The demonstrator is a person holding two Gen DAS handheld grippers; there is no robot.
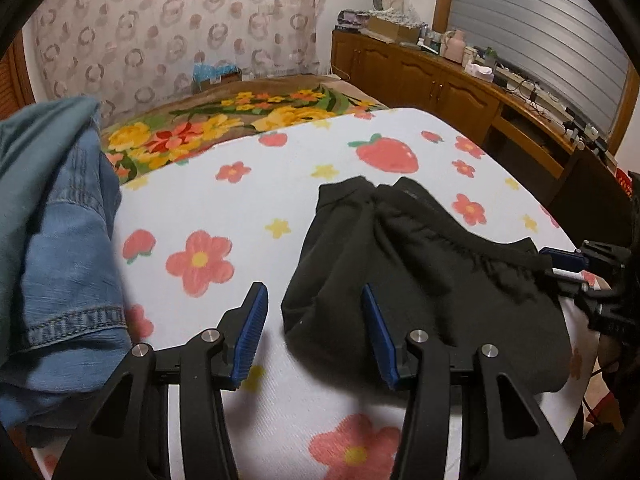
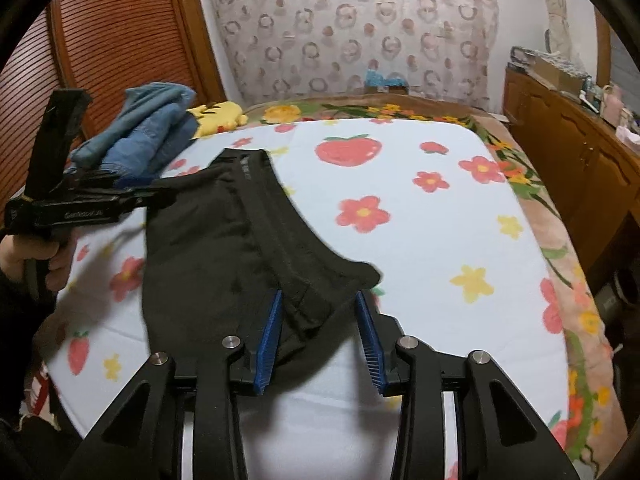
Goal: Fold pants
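Note:
Black pants [image 1: 420, 276] lie folded in a compact bundle on a white bedspread with strawberries and flowers [image 1: 256, 208]. My left gripper [image 1: 314, 300] is open, its jaws wide apart over the bundle's left edge, holding nothing. My right gripper [image 2: 318, 300] is open at the near corner of the pants [image 2: 240, 240], with a fold of fabric lying between its blue pads [image 2: 270, 336]. The right gripper also shows at the right edge of the left wrist view [image 1: 576, 268], and the left gripper at the left of the right wrist view [image 2: 132, 188].
A pile of denim and teal clothes [image 1: 52, 240] sits at the bed's left side, with a yellow plush toy [image 2: 218, 116] behind it. A floral blanket [image 1: 208, 128] covers the far end. A wooden cabinet [image 1: 460, 84] with clutter runs along the right.

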